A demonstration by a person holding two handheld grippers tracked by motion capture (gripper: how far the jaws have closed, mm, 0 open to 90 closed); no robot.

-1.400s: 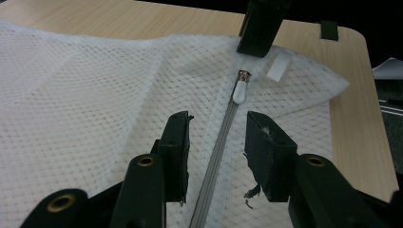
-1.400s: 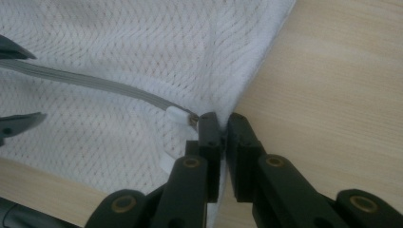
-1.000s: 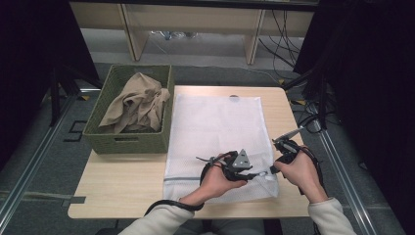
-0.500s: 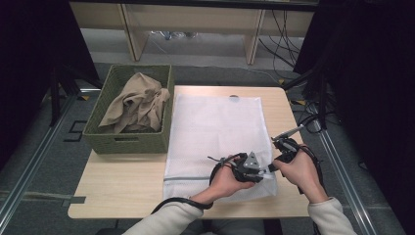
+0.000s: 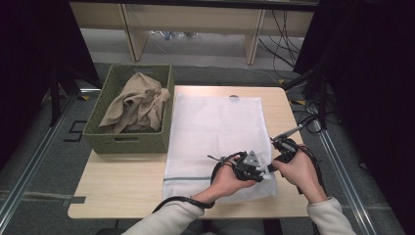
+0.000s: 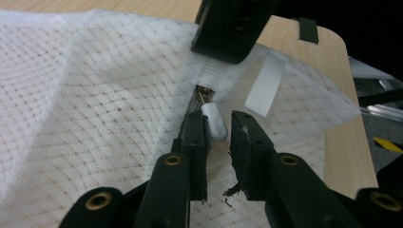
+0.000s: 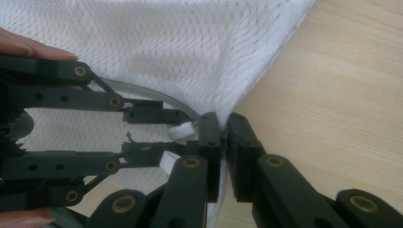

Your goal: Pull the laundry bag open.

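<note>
A white mesh laundry bag [image 5: 215,127] lies flat on the wooden table [image 5: 122,191], with a grey zipper [image 5: 195,178] running across its near end. Both grippers meet at the bag's near right corner. My left gripper [image 6: 218,126] is open, and the white zipper pull [image 6: 215,122] stands between its jaws, against the left one. My right gripper [image 7: 223,133] is shut on the bag's edge beside the zipper's end. From the right gripper view the zipper pull [image 7: 182,131] sits between the other gripper's black jaws. A white strap loop [image 6: 266,83] hangs at the corner.
A green woven basket [image 5: 129,142] holding a crumpled beige cloth [image 5: 134,100] stands at the table's left side, touching the bag's left edge. Bare wood shows at the front left and along the right edge [image 5: 281,112]. Cables lie on the floor to the right.
My left gripper has slid right along the zipper line until it reached the right gripper at the corner. The right hand has stayed where it was.
</note>
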